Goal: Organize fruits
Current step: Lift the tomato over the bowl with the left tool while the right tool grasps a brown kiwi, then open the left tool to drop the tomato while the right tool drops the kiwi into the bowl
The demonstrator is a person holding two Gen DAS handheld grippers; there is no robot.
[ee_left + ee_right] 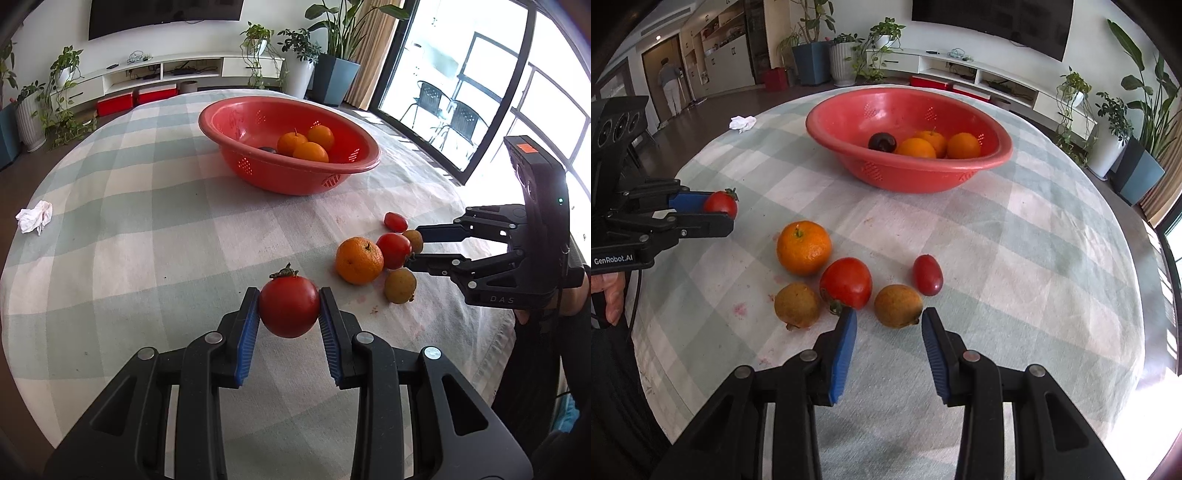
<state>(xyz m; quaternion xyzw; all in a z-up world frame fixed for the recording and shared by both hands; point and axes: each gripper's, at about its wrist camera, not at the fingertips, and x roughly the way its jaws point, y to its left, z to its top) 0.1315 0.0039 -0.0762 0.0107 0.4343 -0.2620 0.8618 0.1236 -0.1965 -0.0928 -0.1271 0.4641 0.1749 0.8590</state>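
My left gripper (pixel 289 300) is shut on a red tomato (pixel 289 310) with a green stem, held above the checked tablecloth; the same tomato (pixel 721 203) shows in the right wrist view. My right gripper (pixel 889 314) is open, its tips either side of a brown-green fruit (pixel 897 305). Beside it lie a second tomato (pixel 846 282), another brown-green fruit (pixel 797 305), an orange (pixel 803 248) and a small oblong red tomato (pixel 927 275). The red basket (pixel 849 122) further back holds three oranges (pixel 916 147) and a dark plum (pixel 882 142).
A crumpled white tissue (pixel 35 217) lies near the table's left edge. The round table (pixel 155 206) drops off on every side. Potted plants, a white TV cabinet (pixel 166 74) and large windows stand beyond it.
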